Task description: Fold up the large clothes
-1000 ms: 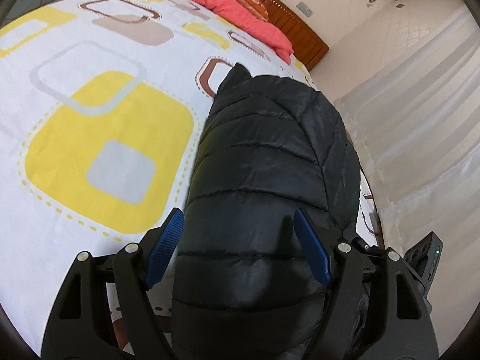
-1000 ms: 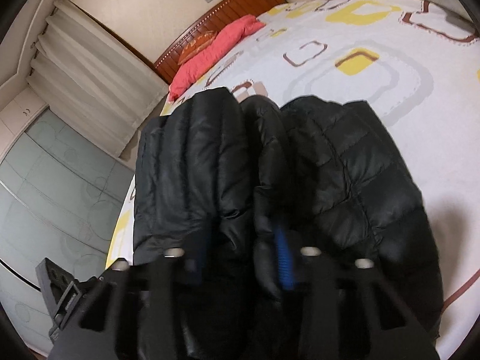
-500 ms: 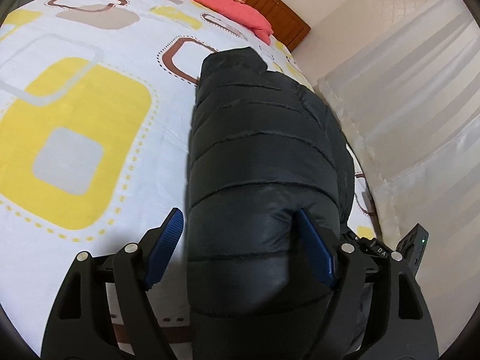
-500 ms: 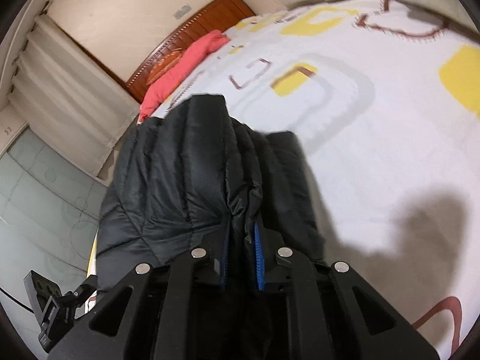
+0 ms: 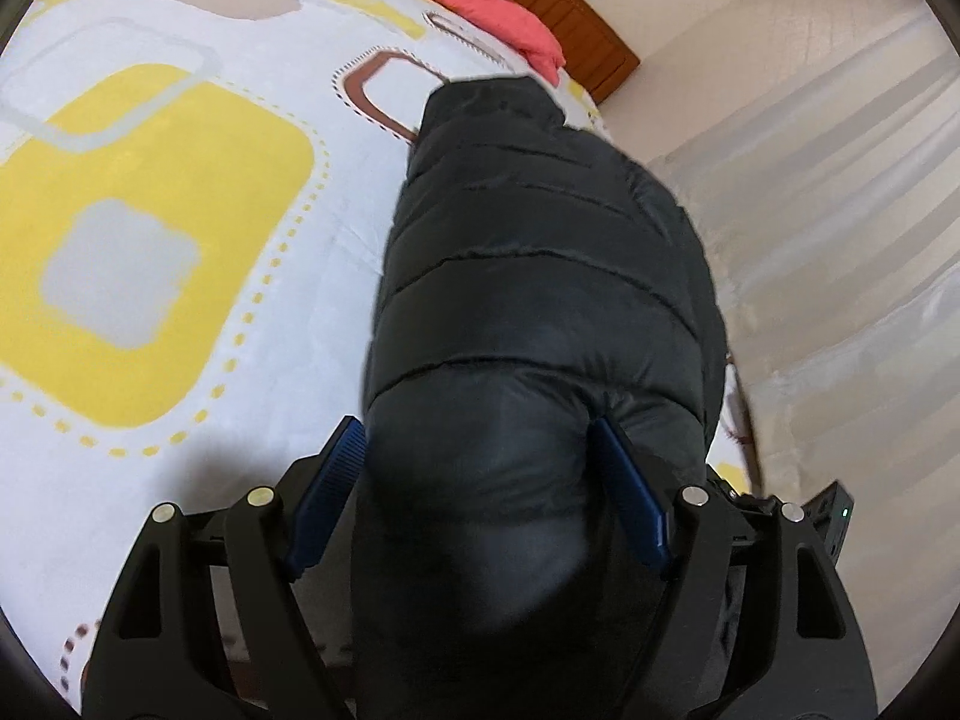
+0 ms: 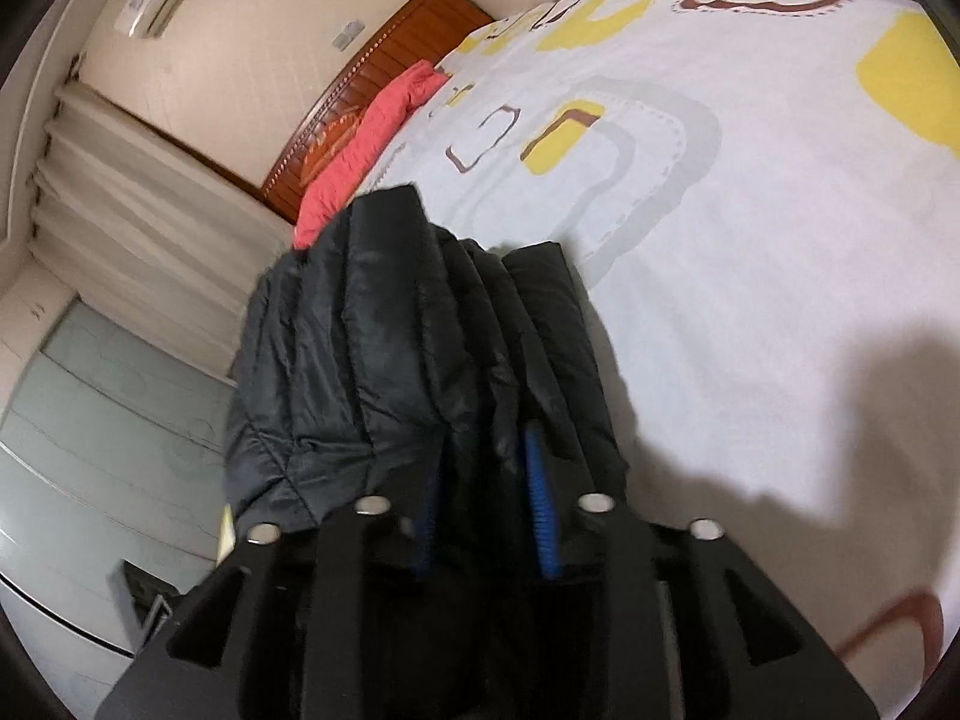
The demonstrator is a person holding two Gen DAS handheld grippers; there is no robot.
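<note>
CHANGE: my right gripper (image 6: 486, 501) has just been opening, folded jacket (image 6: 414, 348) between its pads, so I judge this fold laid | LEFT: left gripper (image 5: 480, 498) spread wide around the jacket's bulk, pads touching (grip unclear) | WHERE: jacket on the bed (image 5: 180, 240) near its edge | POSE: both tilted down.

Jacket (image 5: 540, 276): near end hidden between and under the left tool (image 5: 477, 456); whether its pads press the fabric cannot be told. Right tool (image 6: 483, 480): left pad mostly buried in blurred folds; jaws have just been opening, fabric between them. Bed (image 5: 180, 240) cut off by frame edges. Pillow (image 6: 360, 144) partly hidden behind jacket.
</note>
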